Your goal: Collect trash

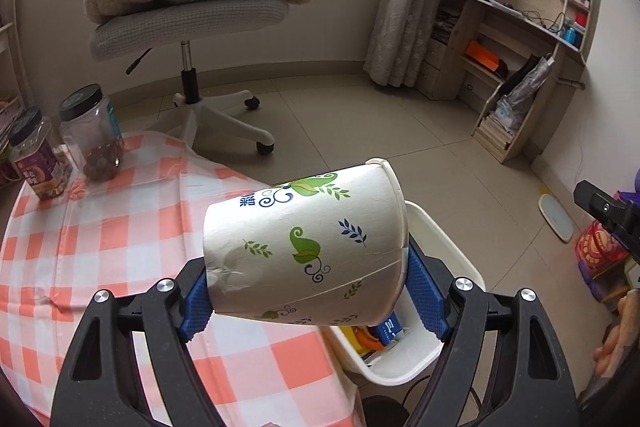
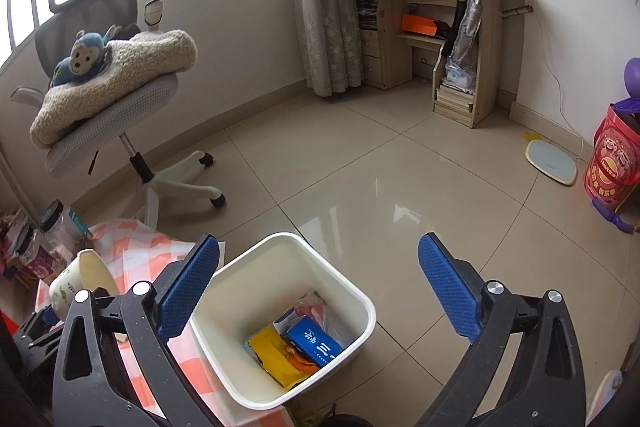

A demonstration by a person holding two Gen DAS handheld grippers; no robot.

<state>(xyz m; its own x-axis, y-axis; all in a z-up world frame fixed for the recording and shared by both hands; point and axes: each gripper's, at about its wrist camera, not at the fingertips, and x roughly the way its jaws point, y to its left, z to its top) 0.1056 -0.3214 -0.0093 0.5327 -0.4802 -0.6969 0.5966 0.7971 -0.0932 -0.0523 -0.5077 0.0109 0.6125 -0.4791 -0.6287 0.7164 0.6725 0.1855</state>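
My left gripper (image 1: 308, 291) is shut on a white paper cup (image 1: 304, 239) printed with green leaves; the cup lies on its side, rim to the right, and its base is dented at the left pad. It hangs over the table's edge, partly above a white trash bin (image 1: 440, 239). In the right wrist view my right gripper (image 2: 318, 287) stands open and empty above the same bin (image 2: 320, 259), which holds a blue carton (image 2: 316, 343), a yellow wrapper (image 2: 272, 351) and other scraps. The cup (image 2: 82, 279) shows at the lower left there.
Two black-lidded jars (image 1: 92, 135) stand at the far corner of the orange-checked tablecloth (image 1: 100, 247). An office chair (image 2: 120, 99) with a blanket and a plush monkey stands behind. A wooden desk (image 2: 452, 27), a floor scale (image 2: 552, 167) and a red bucket (image 2: 608, 163) line the right side.
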